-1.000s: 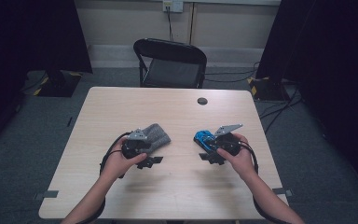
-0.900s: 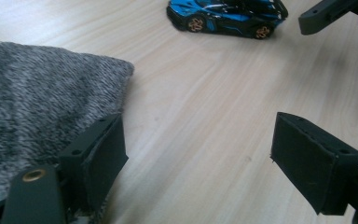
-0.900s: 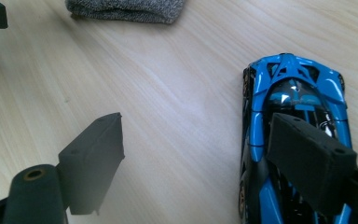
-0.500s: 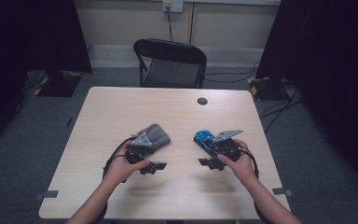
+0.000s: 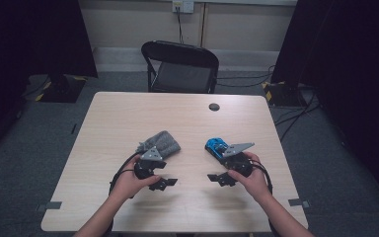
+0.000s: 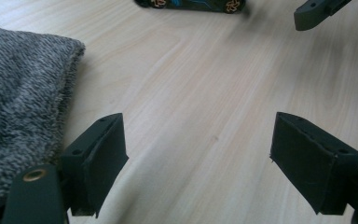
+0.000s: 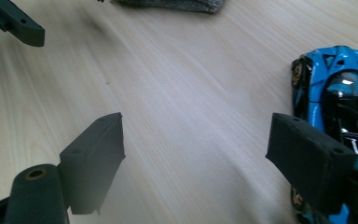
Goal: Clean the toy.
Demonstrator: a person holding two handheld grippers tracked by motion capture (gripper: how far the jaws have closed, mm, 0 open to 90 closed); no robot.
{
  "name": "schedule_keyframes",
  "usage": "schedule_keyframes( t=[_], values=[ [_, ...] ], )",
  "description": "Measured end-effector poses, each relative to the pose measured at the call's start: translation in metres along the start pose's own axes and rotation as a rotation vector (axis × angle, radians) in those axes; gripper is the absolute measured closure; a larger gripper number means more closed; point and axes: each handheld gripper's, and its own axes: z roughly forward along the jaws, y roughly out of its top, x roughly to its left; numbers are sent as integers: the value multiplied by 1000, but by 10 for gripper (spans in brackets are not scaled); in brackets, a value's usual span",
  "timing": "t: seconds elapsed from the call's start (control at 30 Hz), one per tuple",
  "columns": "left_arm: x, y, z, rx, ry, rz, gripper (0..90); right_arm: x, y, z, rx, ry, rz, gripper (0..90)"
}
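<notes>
A grey fuzzy cloth (image 5: pixel 160 142) lies left of the table's middle, and a blue and black toy car (image 5: pixel 216 146) sits to its right. My left gripper (image 5: pixel 163 183) is held just in front of the cloth, open, with its jaws pointing right. In the left gripper view, that gripper (image 6: pixel 200 154) holds nothing; the cloth (image 6: pixel 18 93) lies beside its left jaw and the car (image 6: pixel 191 3) is far off. My right gripper (image 5: pixel 219 177) points left, also open. In the right gripper view, this gripper (image 7: pixel 196 158) is empty, and the car (image 7: pixel 340 98) lies by its right jaw.
A small black round object (image 5: pixel 214 106) rests near the far edge of the light wooden table (image 5: pixel 128 113). A black folding chair (image 5: pixel 180 66) stands behind the table. Black curtains hang on both sides. Bare tabletop lies between the two grippers.
Both hands have drawn back toward the near edge, away from the cloth and the car. The cloth and car have stayed in place.
</notes>
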Motion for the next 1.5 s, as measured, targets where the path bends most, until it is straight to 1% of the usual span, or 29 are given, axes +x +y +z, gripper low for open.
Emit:
schedule_keyframes(
  t=[0.13, 0.17, 0.2, 0.23, 0.3, 0.33, 0.4, 0.47, 0.53, 0.57, 0.67, 0.73, 0.77, 0.83, 0.9, 1.0, 1.1, 1.13, 1.27, 1.4, 1.47, 1.5],
  values=[
    [-4, -2, 2, 12, -12, 6, 177, 4, -1, 2, 0, 16, -6, 181],
    [-4, -2, 2, 17, -22, 10, 176, 5, -2, 2, 0, 14, -9, 181],
    [-5, -3, 2, 13, -20, 8, 177, 6, -3, 3, 1, 17, -6, 181],
    [-7, -4, 3, 21, -15, 12, 177, 6, -3, 4, 3, 21, -8, 181],
    [-8, -5, 3, 32, -25, 17, 177, 8, -5, 5, 8, 19, -14, 181],
    [-9, -6, 4, 26, -23, 16, 177, 9, -5, 6, 11, 20, -17, 181],
    [-11, -7, 5, 34, -24, 22, 176, 10, -6, 7, 16, 16, -20, 181],
    [-12, -7, 5, 42, -26, 31, 177, 12, -7, 7, 15, 24, -22, 180],
    [-13, -7, 5, 45, -38, 31, 177, 14, -8, 8, 18, 22, -29, 181],
    [-14, -8, 6, 48, -34, 34, 177, 15, -8, 8, 18, 22, -31, 181],
    [-14, -10, 7, 47, -43, 23, 176, 17, -10, 9, 27, 28, -33, 181],
    [-15, -11, 8, 51, -38, 32, 177, 19, -12, 11, 27, 25, -32, 180],
    [-16, -12, 8, 54, -44, 27, 176, 19, -14, 11, 30, 27, -32, 180],
    [-18, -14, 10, 65, -47, 32, 176, 20, -16, 13, 35, 35, -25, 181],
    [-19, -15, 11, 66, -49, 33, 177, 21, -18, 14, 38, 39, -27, 180],
    [-20, -18, 13, 81, -52, 42, 177, 23, -19, 14, 39, 43, -27, 181],
    [-22, -20, 14, 78, -55, 43, 177, 25, -20, 14, 36, 48, -32, 181],
    [-22, -20, 14, 85, -57, 49, 177, 25, -21, 14, 37, 47, -33, 181],
    [-23, -22, 14, 84, -49, 60, 178, 28, -23, 15, 40, 50, -39, 181],
    [-24, -24, 14, 85, -52, 58, 177, 30, -26, 17, 49, 55, -43, 181],
    [-25, -25, 13, 88, -52, 63, 177, 31, -28, 17, 42, 51, -46, 181],
    [-25, -25, 13, 85, -53, 58, 176, 31, -28, 17, 44, 55, -44, 180]
  ],
)
